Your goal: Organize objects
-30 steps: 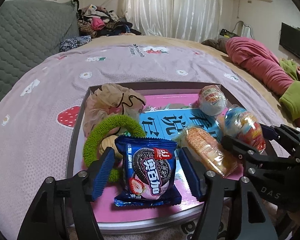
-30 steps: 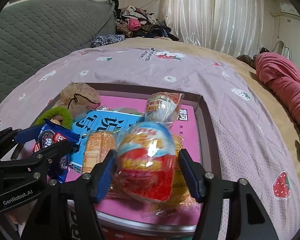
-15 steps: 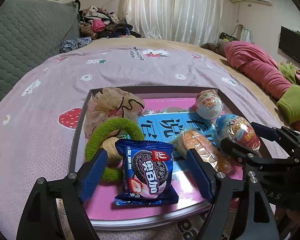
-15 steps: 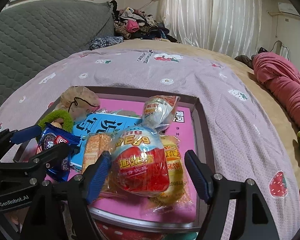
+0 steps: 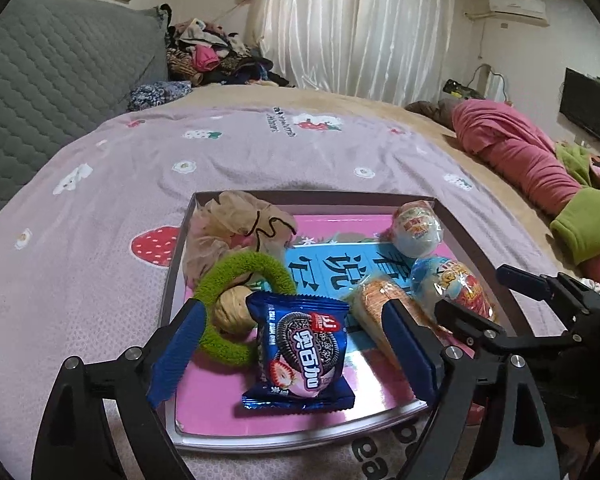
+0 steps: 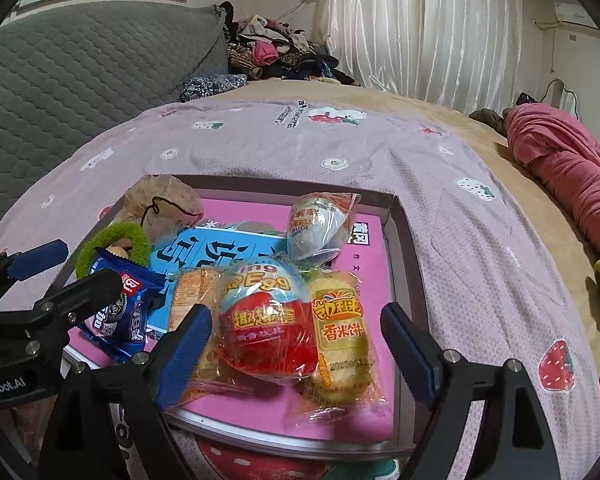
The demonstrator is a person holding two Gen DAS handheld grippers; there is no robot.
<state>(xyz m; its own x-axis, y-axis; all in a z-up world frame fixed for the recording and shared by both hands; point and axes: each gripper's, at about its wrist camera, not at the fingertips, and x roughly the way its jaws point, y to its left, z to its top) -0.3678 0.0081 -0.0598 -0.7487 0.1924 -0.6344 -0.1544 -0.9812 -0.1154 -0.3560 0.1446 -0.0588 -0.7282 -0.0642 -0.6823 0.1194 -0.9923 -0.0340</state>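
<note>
With both pairs just spread wide, nothing held. Cookie packet [image 5: 300, 354] dead ahead between left fingers [image 5: 176, 354], long axis pointing away. Toy egg [image 6: 266, 320] likewise between right fingers [image 6: 188, 350].

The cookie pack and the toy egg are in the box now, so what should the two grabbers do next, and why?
Probably lift both away from the box. The left gripper has just been opening its jaws, and the blue cookie pack lies flat between them, untouched. The right gripper has been opening too, with the red toy egg lying loose between its jaws. Both snacks look delivered.
</note>
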